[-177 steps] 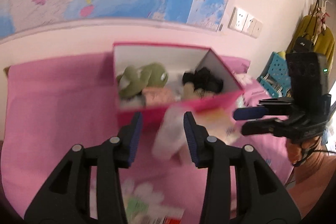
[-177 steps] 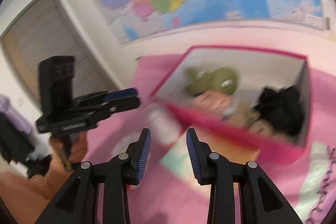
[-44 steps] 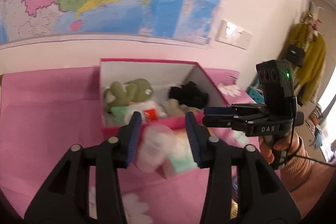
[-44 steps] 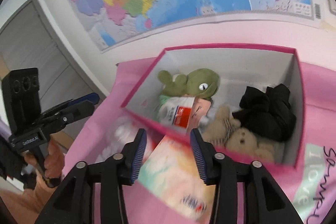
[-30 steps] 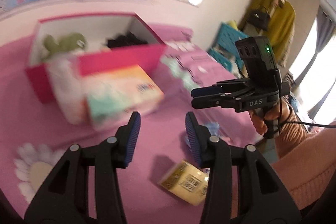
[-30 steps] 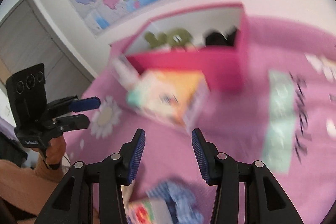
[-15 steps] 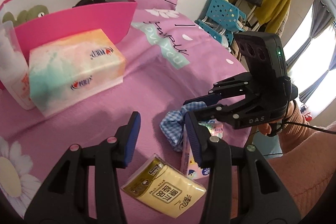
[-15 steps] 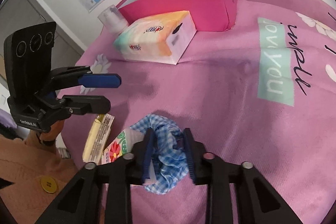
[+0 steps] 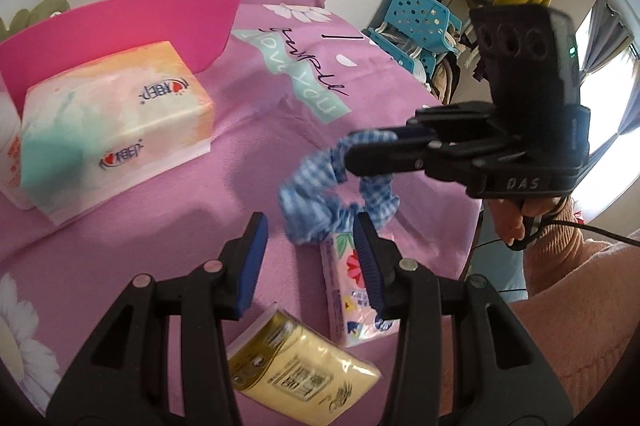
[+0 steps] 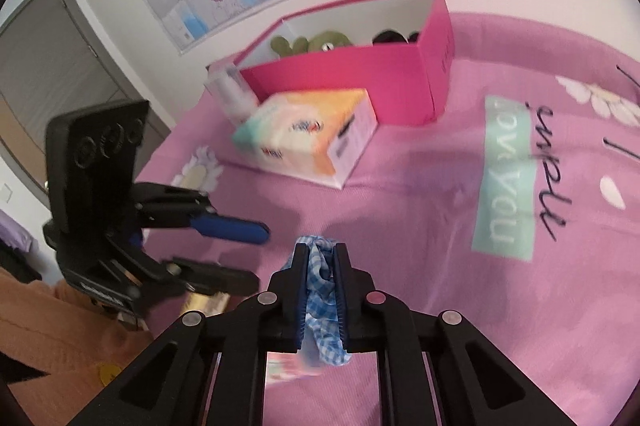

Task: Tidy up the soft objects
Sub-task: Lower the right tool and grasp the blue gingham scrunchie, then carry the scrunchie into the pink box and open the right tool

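Bed (image 10: 420,226): pink printed cover, carries every item listed.

Pink box (image 10: 360,82): open-topped, at the far end by the wall; plush toys show above its rim.

Tissue box (image 9: 112,130): pastel carton, just in front of the pink box, touching or nearly so.

Yellow tissue pack (image 9: 304,374) and floral tissue pack (image 9: 352,286): flat on the bed near the person; clear only in the left wrist view, since the right wrist view gives the floral one as a blur under the jaws.

Scrunchie (image 9: 336,194): blue gingham fabric ring, lifted off the bed above the floral pack. Judged very light, limp and crushable, not slippery; any bunched fold serves as a hold, and it will dangle and swing.

Right hand-held gripper (image 10: 320,274): jaws have just been closing and now pinch the scrunchie's fabric. Its own view shows the pinch close up; the left wrist view shows the hanging loop.

Left hand-held gripper (image 9: 310,250): jaws partly apart, empty, just beneath the scrunchie.
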`<state>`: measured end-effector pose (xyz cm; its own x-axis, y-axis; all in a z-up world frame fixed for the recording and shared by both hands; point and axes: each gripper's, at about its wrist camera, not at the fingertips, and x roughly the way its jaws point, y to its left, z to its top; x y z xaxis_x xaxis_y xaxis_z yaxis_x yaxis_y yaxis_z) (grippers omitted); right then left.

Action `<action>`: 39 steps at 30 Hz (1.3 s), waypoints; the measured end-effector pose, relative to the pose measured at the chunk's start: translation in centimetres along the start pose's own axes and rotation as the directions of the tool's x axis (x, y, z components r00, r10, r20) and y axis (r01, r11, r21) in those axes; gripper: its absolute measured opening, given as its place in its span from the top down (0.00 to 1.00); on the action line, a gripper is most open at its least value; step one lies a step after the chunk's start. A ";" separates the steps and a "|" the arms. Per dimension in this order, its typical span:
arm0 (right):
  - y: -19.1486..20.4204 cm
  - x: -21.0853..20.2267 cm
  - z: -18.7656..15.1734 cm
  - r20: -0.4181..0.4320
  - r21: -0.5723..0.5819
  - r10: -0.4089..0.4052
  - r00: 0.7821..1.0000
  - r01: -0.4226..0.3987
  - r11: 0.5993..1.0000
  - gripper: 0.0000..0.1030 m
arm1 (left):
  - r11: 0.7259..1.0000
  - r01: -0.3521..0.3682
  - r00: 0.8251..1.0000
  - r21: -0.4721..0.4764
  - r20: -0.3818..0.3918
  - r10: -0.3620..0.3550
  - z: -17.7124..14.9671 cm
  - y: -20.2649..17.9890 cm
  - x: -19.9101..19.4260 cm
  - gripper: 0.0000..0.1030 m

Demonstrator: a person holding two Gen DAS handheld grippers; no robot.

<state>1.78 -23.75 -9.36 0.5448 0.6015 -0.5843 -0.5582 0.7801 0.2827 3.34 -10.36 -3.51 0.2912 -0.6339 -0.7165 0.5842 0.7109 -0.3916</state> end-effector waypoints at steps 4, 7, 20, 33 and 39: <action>0.6 -0.3 0.8 0.025 -0.021 0.006 1.000 -0.006 1.000 0.89 | 1.000 0.008 1.000 -0.017 -0.003 -0.008 0.5 0.4 0.6 0.56; 1.0 -0.5 1.5 0.043 -0.036 0.015 0.999 -0.014 0.999 0.89 | 1.000 0.009 1.000 -0.026 0.011 -0.009 1.1 0.6 0.6 0.56; 2.1 -1.6 5.3 0.133 -0.105 0.036 0.991 -0.022 0.994 0.89 | 0.999 -0.052 0.992 -0.008 0.116 0.053 4.2 0.7 -1.8 0.62; 2.0 -1.8 9.2 0.180 -0.153 0.032 0.983 -0.004 0.988 0.89 | 0.996 -0.092 0.983 0.009 0.162 0.089 7.1 1.0 -2.9 0.68; 1.9 -1.7 12.0 0.207 -0.176 0.024 0.978 0.013 0.984 0.89 | 0.992 -0.130 0.973 0.005 0.193 0.126 9.7 1.8 -3.8 0.69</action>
<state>7.28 -21.21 1.29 0.6487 0.6429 -0.4072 -0.6526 0.7452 0.1369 10.62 -9.64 4.14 0.5035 -0.5861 -0.6348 0.5456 0.7854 -0.2923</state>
